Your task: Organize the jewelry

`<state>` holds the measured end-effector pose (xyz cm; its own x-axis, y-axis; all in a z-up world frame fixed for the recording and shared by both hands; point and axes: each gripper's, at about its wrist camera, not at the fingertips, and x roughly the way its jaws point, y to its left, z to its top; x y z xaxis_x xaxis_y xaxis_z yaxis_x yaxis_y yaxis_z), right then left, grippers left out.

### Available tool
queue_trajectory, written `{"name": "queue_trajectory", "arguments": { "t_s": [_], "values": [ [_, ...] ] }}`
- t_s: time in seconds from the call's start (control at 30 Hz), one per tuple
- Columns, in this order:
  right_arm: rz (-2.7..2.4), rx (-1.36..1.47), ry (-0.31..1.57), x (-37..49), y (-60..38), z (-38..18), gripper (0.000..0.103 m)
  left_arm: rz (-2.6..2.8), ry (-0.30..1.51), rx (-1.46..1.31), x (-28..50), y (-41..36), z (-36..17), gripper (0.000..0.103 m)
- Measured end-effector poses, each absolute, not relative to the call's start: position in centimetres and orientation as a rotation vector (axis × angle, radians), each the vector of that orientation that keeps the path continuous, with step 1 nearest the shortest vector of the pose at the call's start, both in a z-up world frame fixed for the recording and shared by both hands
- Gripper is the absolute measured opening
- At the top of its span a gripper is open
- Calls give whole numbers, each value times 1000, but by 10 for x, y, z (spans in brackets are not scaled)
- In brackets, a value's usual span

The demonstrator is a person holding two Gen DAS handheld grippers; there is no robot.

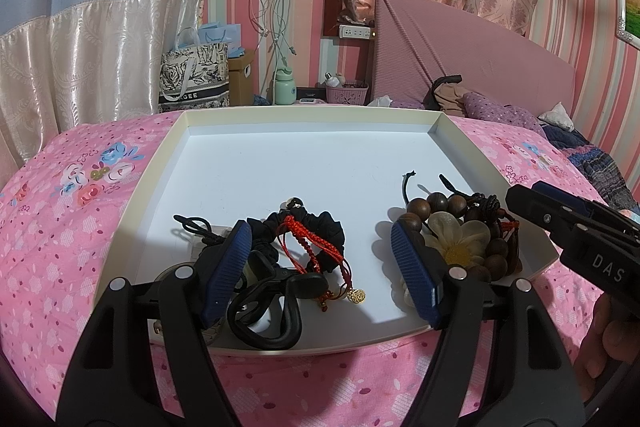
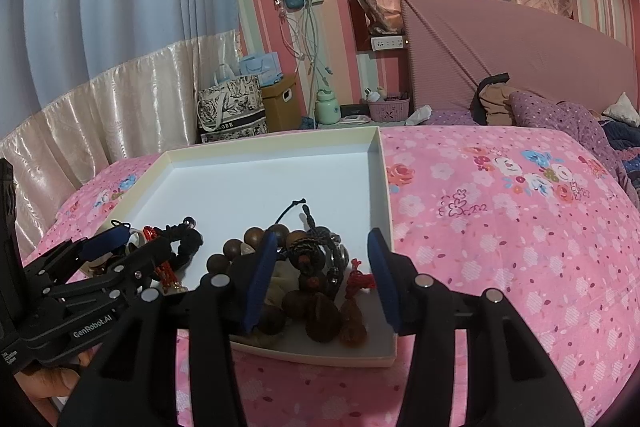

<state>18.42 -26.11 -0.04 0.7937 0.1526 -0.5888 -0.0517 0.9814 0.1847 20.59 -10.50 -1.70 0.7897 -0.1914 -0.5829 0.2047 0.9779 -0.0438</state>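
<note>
- White tray (image 1: 304, 147) on pink floral bedspread (image 1: 60, 227); jewelry heaped along its near edge
- Left gripper (image 1: 320, 239) jaws apart over red cord bracelet (image 1: 316, 247)
- Right gripper (image 2: 322, 255) jaws apart over wooden bead bracelet (image 2: 256, 239)

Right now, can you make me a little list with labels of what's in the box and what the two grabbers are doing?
box: white tray on the pink flowered bedspread
left pile: black scrunchie, red cord bracelet, gold charm
right pile: wooden bead bracelet, cream flower
left gripper: fingers open, above left pile
right gripper: fingers open, above bead pile
holding anything: no
</note>
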Motion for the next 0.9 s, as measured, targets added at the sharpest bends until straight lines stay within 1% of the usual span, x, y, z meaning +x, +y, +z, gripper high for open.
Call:
{"name": "queue_trajectory", "arguments": {
  "t_s": [0.33,0.37,0.4,0.47,0.73,0.77,0.87,0.9],
  "values": [
    [113,163,646,184,-261,-1,47,-213,624,21,206,-105,-17,73],
    [117,165,650,185,-261,-1,49,-211,622,21,206,-105,-17,77],
    [118,166,651,185,-261,-2,61,-209,619,20,206,-104,-16,81],
    [99,162,636,183,-262,-1,72,-207,612,15,205,-103,-15,83],
    [76,139,605,175,-266,15,72,-206,613,-21,201,-98,-7,84],
    [76,141,600,174,-268,18,72,-203,607,-22,199,-97,-5,86],
    [67,137,600,168,-269,27,73,-202,589,-16,190,-94,9,88],
    [73,123,604,165,-268,28,73,-202,581,-15,187,-92,13,91]
  ]
}}
